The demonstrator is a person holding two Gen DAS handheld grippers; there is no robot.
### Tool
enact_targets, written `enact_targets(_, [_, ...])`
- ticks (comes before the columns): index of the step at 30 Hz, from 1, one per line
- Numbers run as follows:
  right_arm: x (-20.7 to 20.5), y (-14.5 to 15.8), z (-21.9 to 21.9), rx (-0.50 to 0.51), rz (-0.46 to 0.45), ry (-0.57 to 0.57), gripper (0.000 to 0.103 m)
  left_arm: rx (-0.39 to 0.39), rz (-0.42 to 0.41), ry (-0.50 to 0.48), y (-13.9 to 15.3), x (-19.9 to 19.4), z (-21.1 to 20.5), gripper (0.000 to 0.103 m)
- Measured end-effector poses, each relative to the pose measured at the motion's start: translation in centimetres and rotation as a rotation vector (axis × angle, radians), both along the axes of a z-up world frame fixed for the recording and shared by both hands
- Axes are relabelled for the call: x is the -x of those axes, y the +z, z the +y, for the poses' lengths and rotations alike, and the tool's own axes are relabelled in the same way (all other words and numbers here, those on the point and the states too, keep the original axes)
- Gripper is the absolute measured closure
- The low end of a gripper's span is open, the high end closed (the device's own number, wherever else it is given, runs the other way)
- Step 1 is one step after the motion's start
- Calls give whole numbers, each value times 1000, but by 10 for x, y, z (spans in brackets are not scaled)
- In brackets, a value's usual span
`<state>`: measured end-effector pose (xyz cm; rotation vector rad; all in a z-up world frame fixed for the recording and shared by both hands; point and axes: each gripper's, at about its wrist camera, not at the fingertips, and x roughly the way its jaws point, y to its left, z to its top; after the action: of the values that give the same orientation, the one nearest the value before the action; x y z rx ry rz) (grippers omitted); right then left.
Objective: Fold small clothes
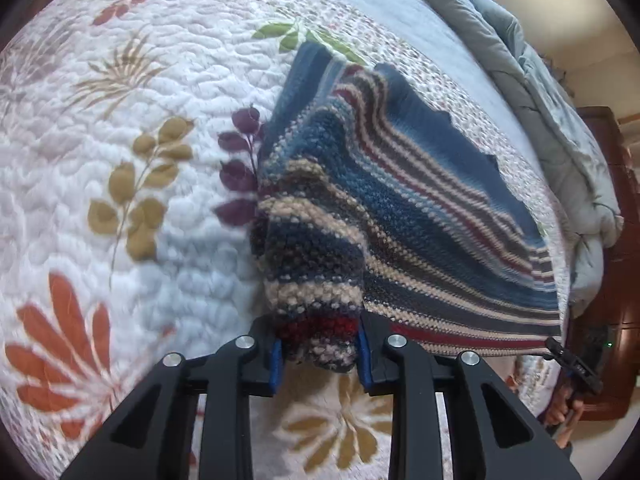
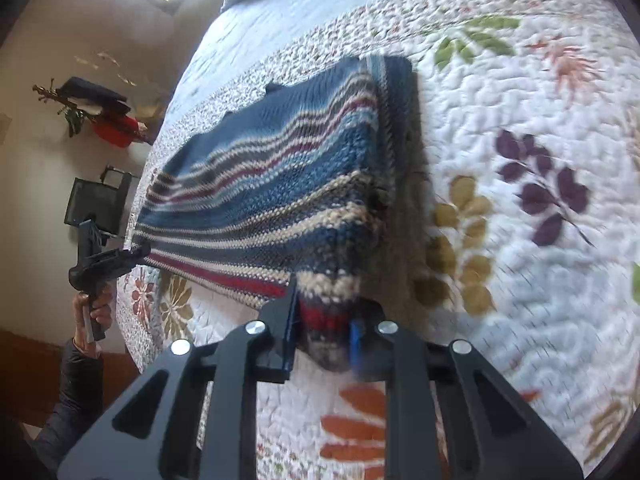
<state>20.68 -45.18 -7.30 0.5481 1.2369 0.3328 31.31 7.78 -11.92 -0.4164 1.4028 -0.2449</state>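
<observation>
Left wrist view: left hand-held gripper (image 1: 319,354) clamped on a bunched corner of the striped knit garment (image 1: 400,208), blue pads (image 1: 276,364) pressing the wool from both sides at bottom centre of the frame. Garment stretched away toward the upper right, stripes of navy, cream and red fanning out, lifted at the near edge and resting on the floral quilt (image 1: 120,120) farther back. Over at the lower right edge, right hand-held gripper (image 1: 554,346) pinching the opposite near corner, a hand (image 1: 560,412) wrapped round its handle below. A grey duvet (image 1: 540,100) piled along the upper right of the bed. Right wrist view: right hand-held gripper (image 2: 324,336) closed on its own wad of the striped knit garment (image 2: 280,184), fabric squeezed between the black finger and the blue pad at bottom centre. Near edge pulled taut across to the left, where the left hand-held gripper (image 2: 138,256) bites the far corner, a hand (image 2: 94,308) and dark sleeve (image 2: 76,380) beneath it. Garment spread over the floral quilt (image 2: 520,100) at centre frame, folded edge toward the upper middle. Some blur in both views, detail at the pads soft.
</observation>
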Motion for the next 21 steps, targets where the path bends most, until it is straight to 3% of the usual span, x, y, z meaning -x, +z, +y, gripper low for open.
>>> enact_targets(7, [77, 11, -28, 32, 27, -16, 86, -13, 4, -93, 18, 77, -26, 75])
enact_targets(12, [140, 11, -37, 71, 68, -14, 86, -90, -15, -180, 24, 144, -56, 75])
enact_targets(18, [202, 6, -40, 90, 100, -31, 86, -141, -15, -223, 16, 207, -74, 74])
enact_targets(21, [215, -5, -40, 103, 116, -41, 86, -157, -1, -223, 2, 219, -76, 74])
